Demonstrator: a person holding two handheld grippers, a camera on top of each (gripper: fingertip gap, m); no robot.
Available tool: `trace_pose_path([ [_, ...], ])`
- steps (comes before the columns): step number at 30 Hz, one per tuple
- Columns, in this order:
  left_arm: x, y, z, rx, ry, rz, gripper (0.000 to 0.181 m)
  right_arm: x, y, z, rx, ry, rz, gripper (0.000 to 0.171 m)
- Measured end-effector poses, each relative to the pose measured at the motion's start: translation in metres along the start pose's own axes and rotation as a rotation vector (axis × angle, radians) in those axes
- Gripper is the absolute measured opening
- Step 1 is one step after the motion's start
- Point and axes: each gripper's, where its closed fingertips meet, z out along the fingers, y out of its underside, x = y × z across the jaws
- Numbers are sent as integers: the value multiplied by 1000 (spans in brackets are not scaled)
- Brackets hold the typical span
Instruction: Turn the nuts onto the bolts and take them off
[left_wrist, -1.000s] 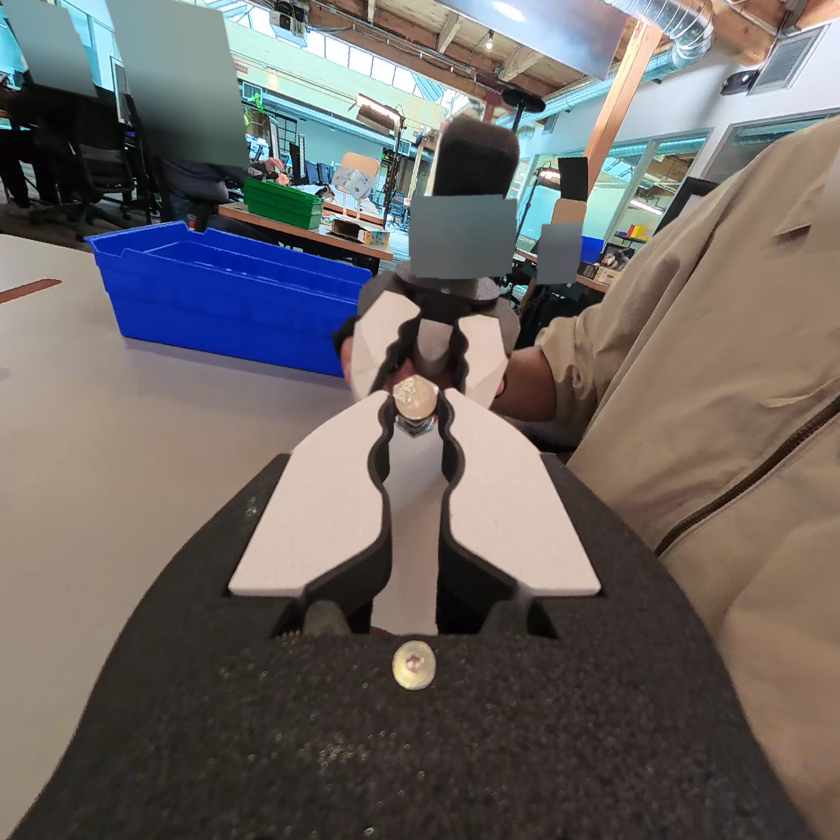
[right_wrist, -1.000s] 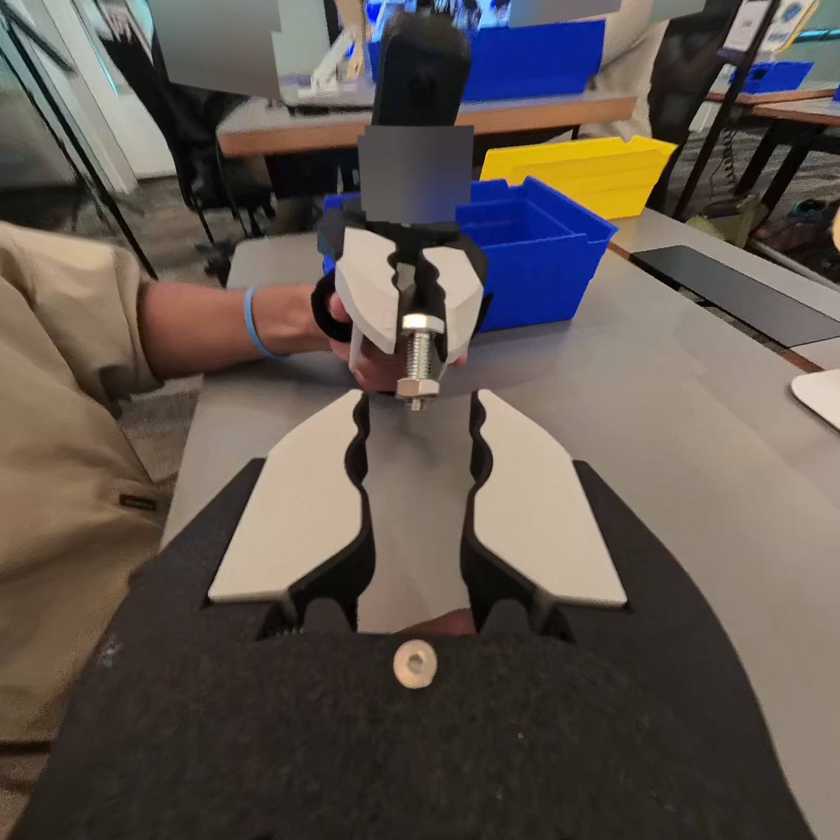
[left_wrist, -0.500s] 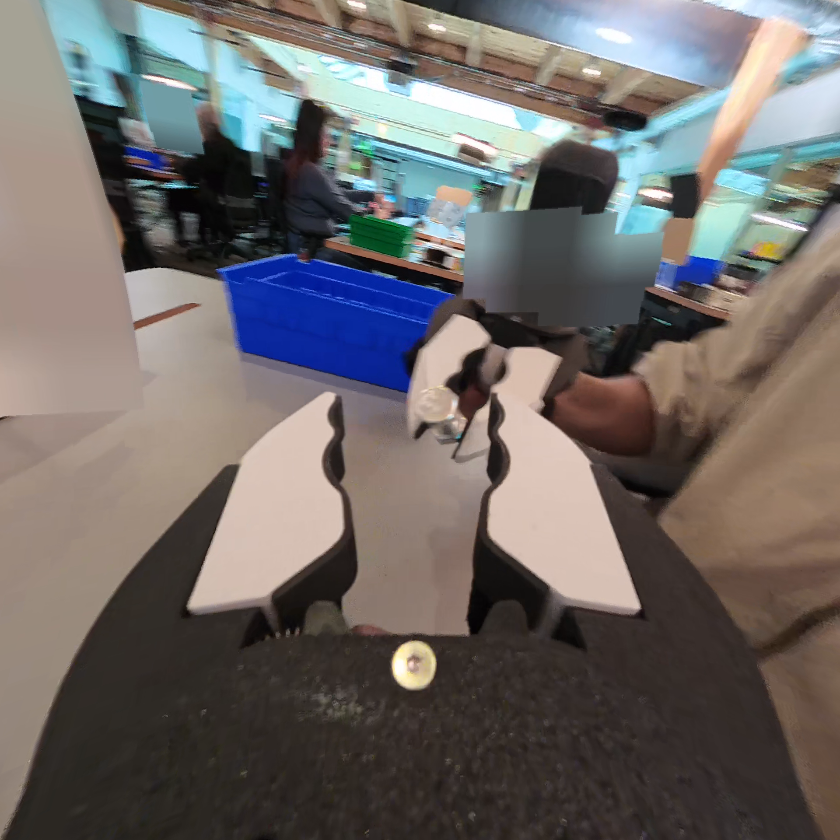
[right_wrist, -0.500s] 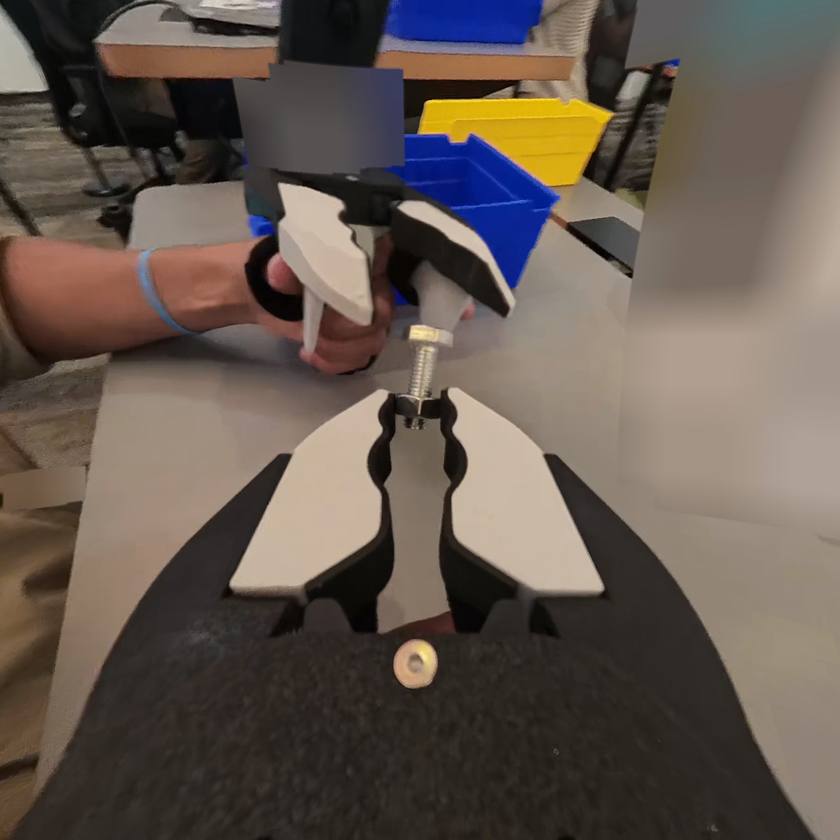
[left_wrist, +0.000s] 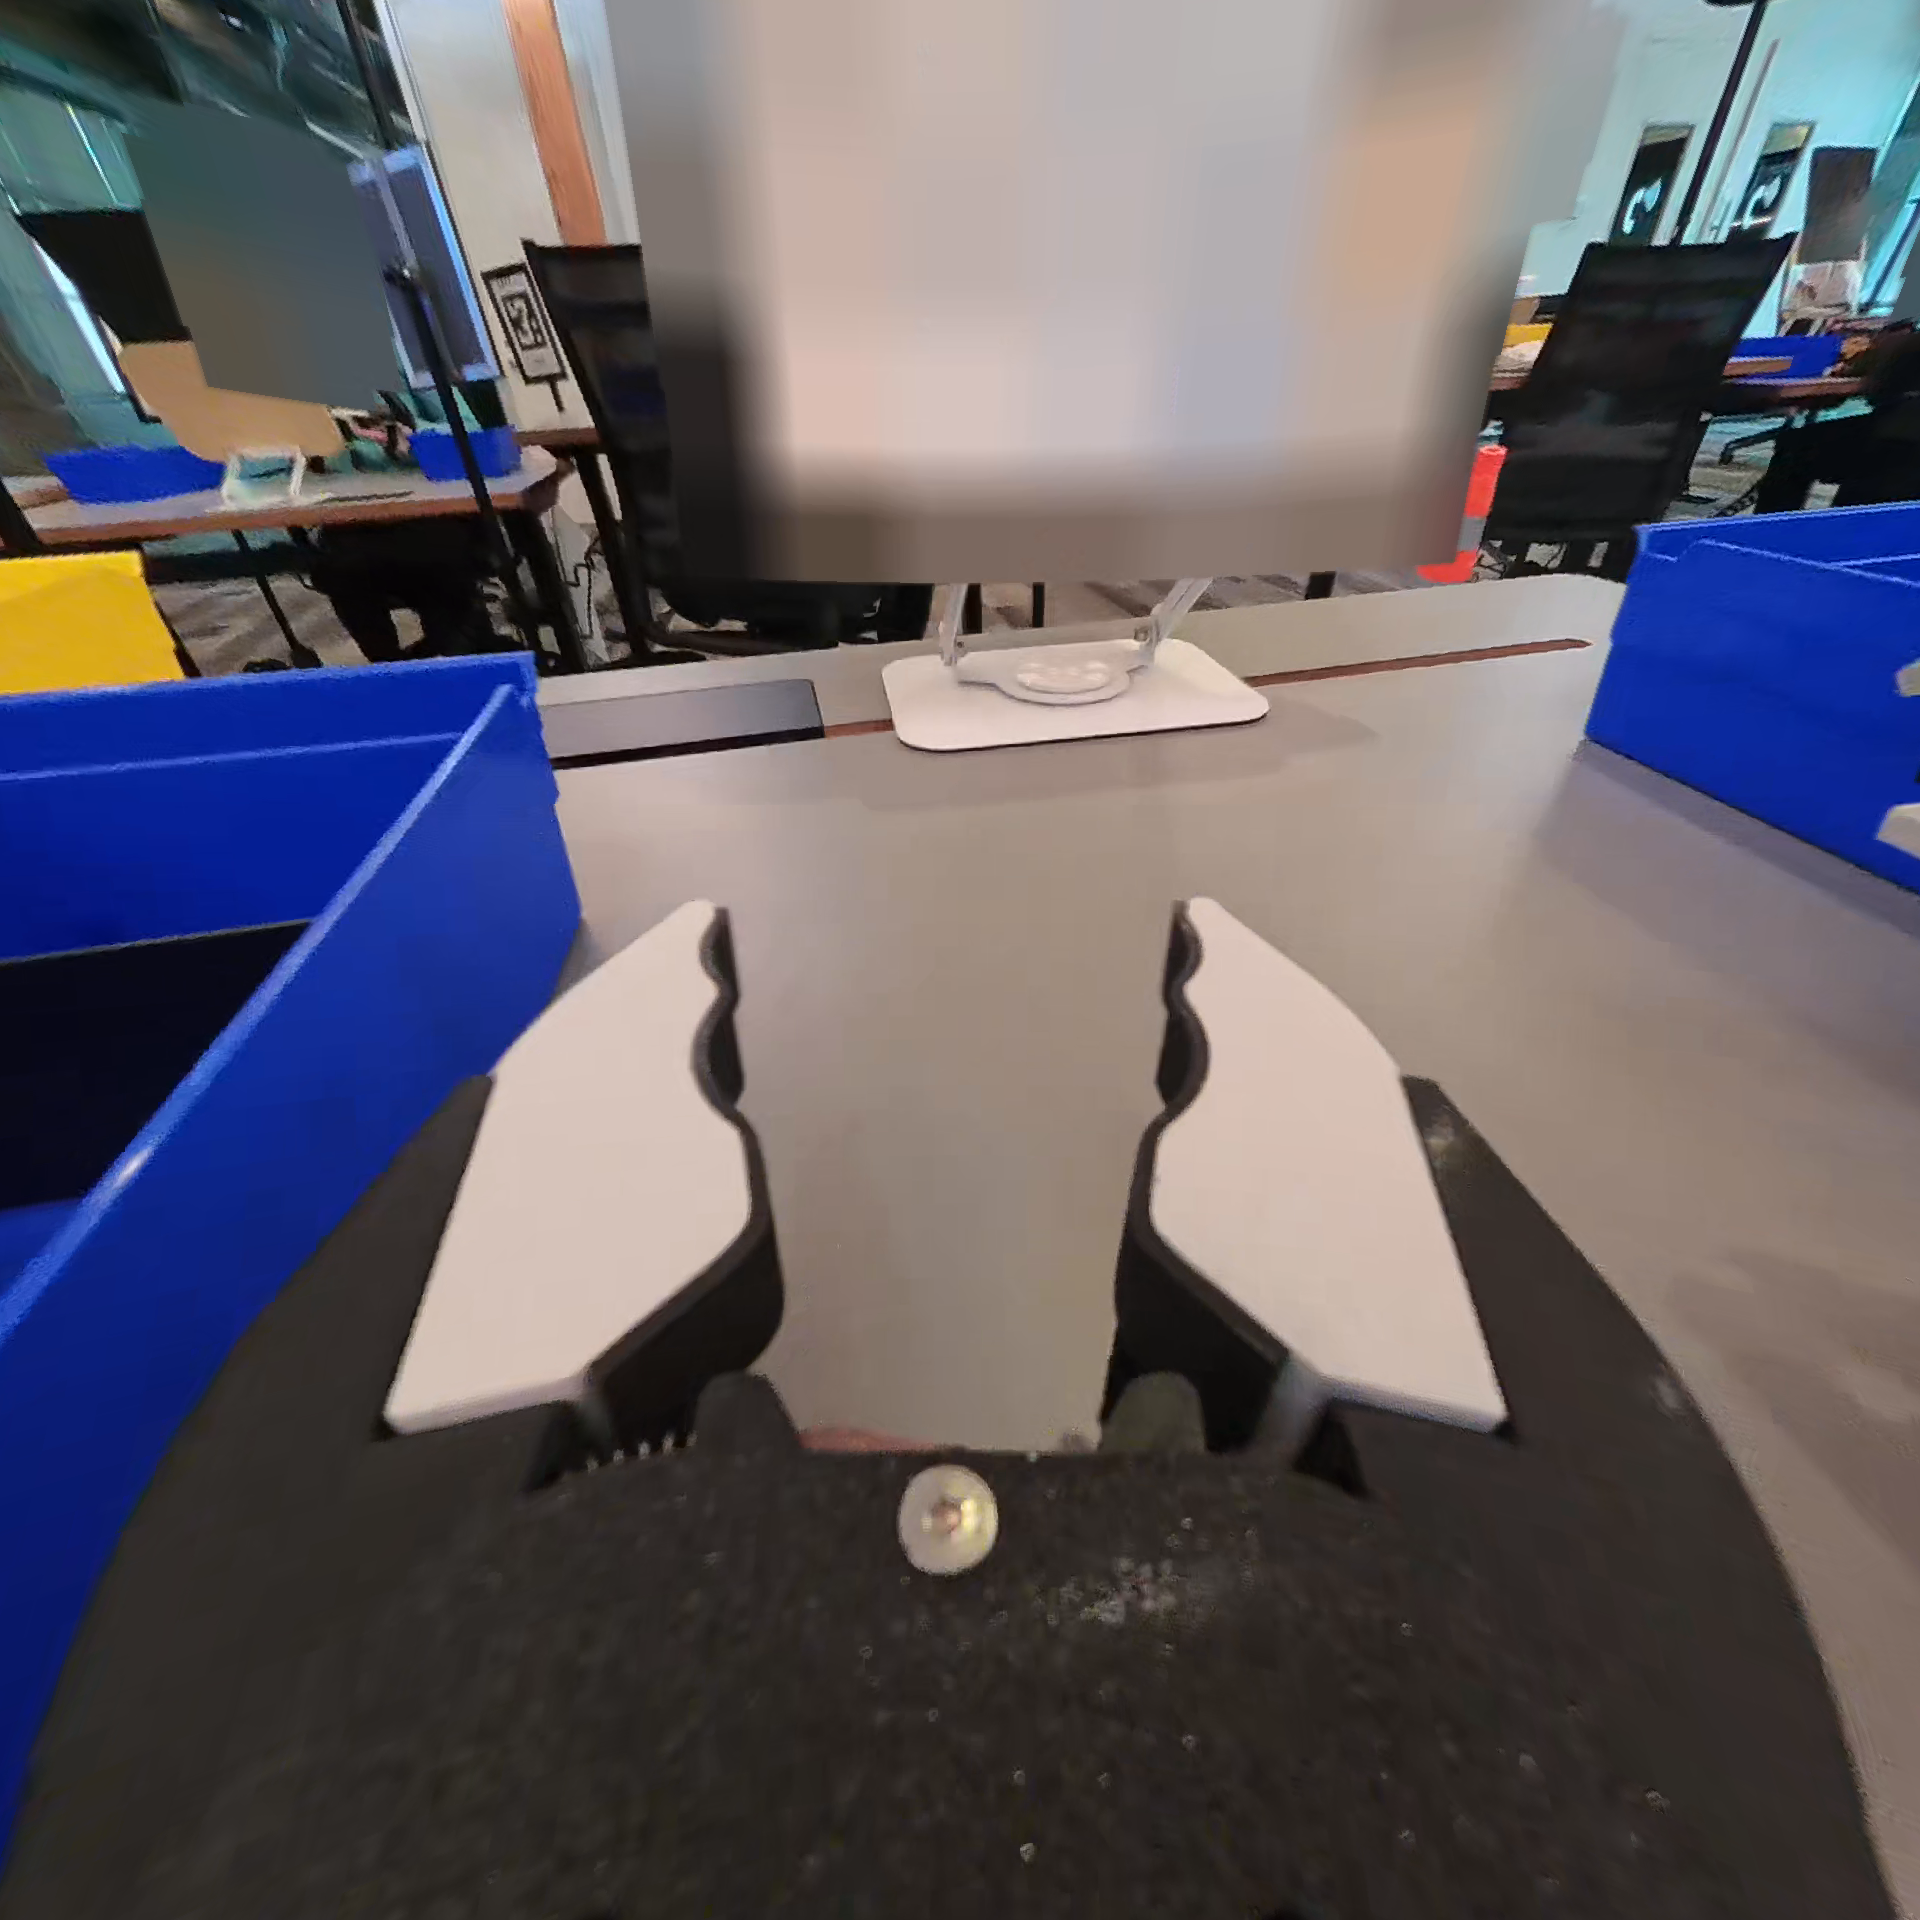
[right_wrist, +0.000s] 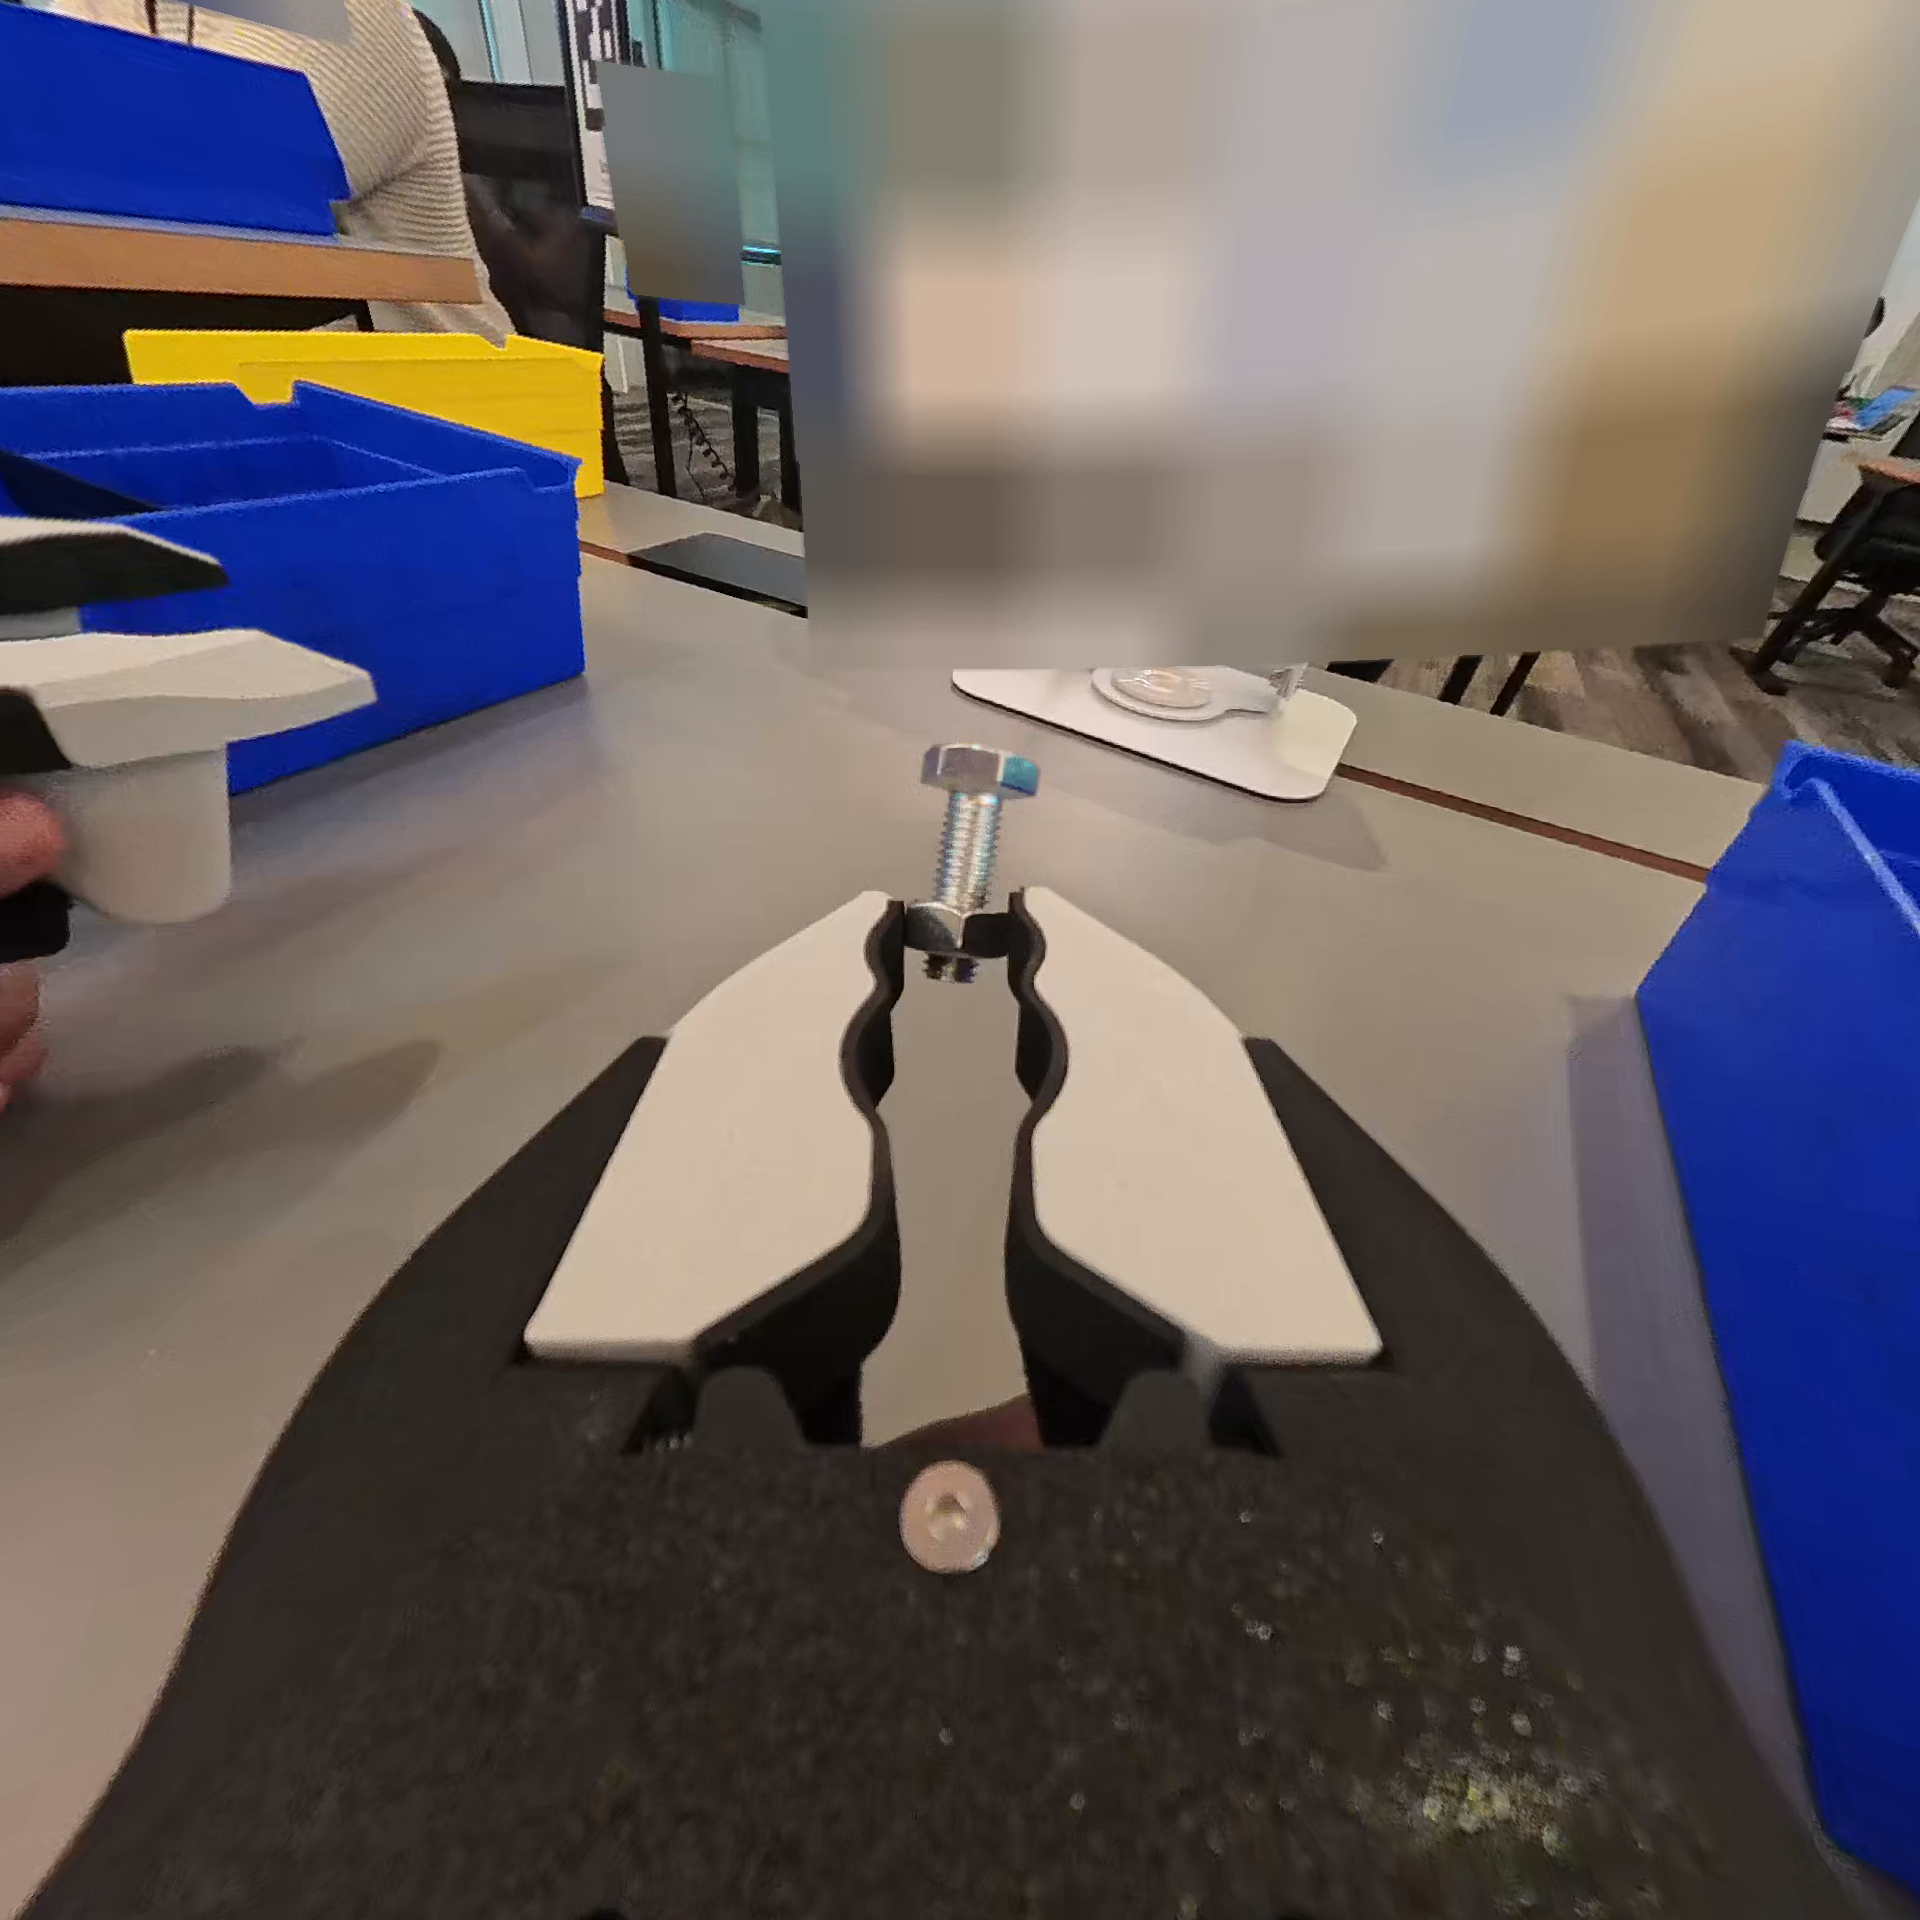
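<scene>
My right gripper (right_wrist: 958, 912) is clenching the nut (right_wrist: 938, 928) right at its fingertips, the two jaws pressing in on the nut's flats from either side. The bolt (right_wrist: 975, 831) is standing upright through that nut, its hex head above the jaws and a short stub of thread poking out below them. Both are bright, silvery metal; the shank is ridged with thread and the head is six-sided.

My left gripper (left_wrist: 948, 925) is sitting released, jaws spread wide with only bare grey table (left_wrist: 1039, 831) showing between them, and nothing is lying in the gap. In the right wrist view it is showing at the far left of my right jaws, well apart from the bolt.

My fingers (right_wrist: 758, 1122) are flat and pale on top, with black wavy inner edges, and they are seated in a black, grainy foam-like body with a round metal screw at its centre.

Just left of my left jaws, a blue plastic bin (left_wrist: 395, 831) is standing with smooth, straight walls; its inside is reading dark and I cannot tell what it holds. Another blue bin (left_wrist: 1766, 707) is standing to the right of the jaws, its contents hidden. Behind the left bin a yellow bin (right_wrist: 416, 384) is resting. Ahead of the jaws a white, rounded flat stand base (left_wrist: 1070, 717) is lying on the table
</scene>
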Motion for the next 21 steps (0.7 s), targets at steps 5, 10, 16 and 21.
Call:
trace_pose_path([
  [5, 7, 4, 4, -32, 54, -15, 86, 4, 7, -3, -14, -1, 31, 18],
  [10, 7, 8, 7, -65, 100, -71, 84, 59, -38, -25, 51, 121, -4, 19],
  [16, 9, 10, 9, -90, 144, -113, 81, 239, -63, -38, -115, 379, 13, 19],
  [21, 4, 17, 11, -138, 144, -172, 78, 331, 41, -12, -526, 378, 132, 19],
])
